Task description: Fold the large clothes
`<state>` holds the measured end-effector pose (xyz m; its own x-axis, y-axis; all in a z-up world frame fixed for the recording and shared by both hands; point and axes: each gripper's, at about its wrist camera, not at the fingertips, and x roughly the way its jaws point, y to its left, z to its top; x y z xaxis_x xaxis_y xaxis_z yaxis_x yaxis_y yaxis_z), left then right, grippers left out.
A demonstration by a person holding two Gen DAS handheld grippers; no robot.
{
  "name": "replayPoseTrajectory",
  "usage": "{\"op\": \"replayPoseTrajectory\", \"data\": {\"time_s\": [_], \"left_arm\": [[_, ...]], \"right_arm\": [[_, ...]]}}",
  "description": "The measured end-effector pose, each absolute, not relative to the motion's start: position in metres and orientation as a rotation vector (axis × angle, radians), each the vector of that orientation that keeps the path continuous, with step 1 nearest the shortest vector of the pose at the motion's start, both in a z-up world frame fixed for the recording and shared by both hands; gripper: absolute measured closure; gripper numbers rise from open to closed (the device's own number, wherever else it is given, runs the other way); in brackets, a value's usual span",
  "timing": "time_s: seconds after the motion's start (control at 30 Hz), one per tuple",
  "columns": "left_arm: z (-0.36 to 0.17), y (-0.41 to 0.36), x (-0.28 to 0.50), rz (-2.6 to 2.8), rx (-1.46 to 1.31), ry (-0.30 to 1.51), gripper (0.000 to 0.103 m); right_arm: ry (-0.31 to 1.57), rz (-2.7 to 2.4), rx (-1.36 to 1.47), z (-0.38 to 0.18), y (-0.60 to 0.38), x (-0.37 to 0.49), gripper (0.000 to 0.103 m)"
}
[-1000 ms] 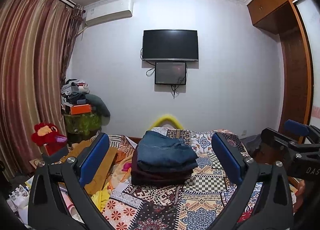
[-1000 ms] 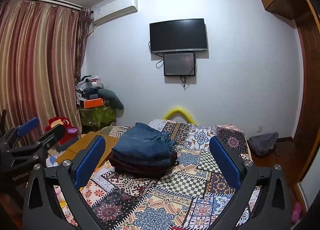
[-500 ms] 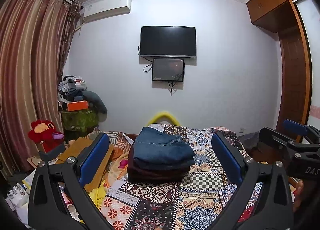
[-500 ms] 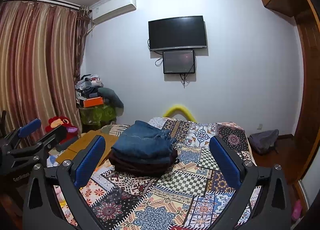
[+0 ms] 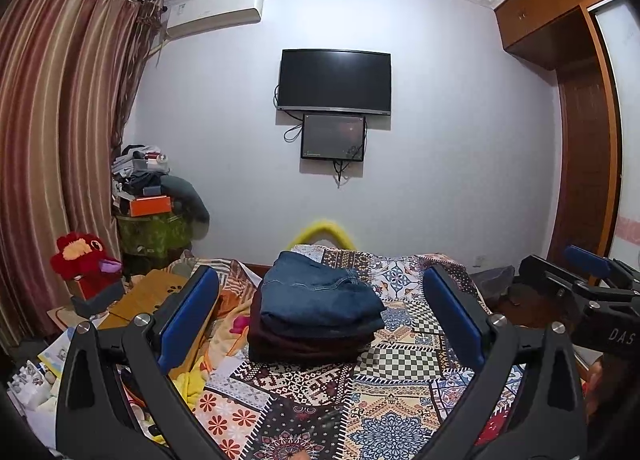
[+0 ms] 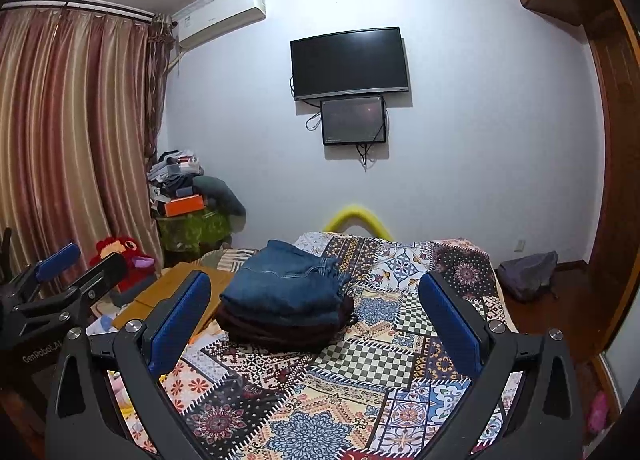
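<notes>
A bed (image 5: 400, 392) covered in a busy patchwork spread of florals, checks and tile patterns fills the lower half of both views. Striped reddish-gold curtains (image 6: 68, 132) hang down the left side of the room. A dark television (image 5: 334, 82) is mounted on the far white wall with a smaller screen (image 5: 333, 137) just below it, and an air conditioner (image 5: 214, 14) sits high near the curtains. A wooden wardrobe (image 5: 576, 100) runs along the right wall.

The stack of folded clothes (image 5: 314, 312) rests on the bed, toward its far left part: folded blue jeans (image 6: 286, 284) lie on top of a dark maroon garment (image 6: 280, 330). In the corner beside the curtains a green box carries a heap of clutter (image 6: 188, 188), and a red plush toy (image 5: 84, 260) sits in front of it. A yellow foam loop (image 6: 357, 218) shows past the far end of the bed, and a grey bag (image 6: 528, 274) lies on the floor to the right.

The left gripper (image 5: 320, 320) hovers above the near part of the bed, its blue-padded jaws spread wide with nothing between them. The right gripper (image 6: 316, 318) is level with it, jaws likewise wide apart and empty, well short of the stack
</notes>
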<state>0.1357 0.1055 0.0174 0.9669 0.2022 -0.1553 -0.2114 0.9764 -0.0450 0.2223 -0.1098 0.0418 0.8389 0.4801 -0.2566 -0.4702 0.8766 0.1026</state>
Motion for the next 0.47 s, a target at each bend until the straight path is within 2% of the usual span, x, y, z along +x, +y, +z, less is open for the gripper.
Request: {"op": "replayPoseTrajectory", "data": {"time_s": [0.47], "left_arm": [[0.0165, 0.1049, 0.1352, 0.209, -0.063, 0.154, 0.0]], "right_arm": [[0.288, 0.508, 0.025, 0.0413, -0.1056, 0.2238, 0.0]]}}
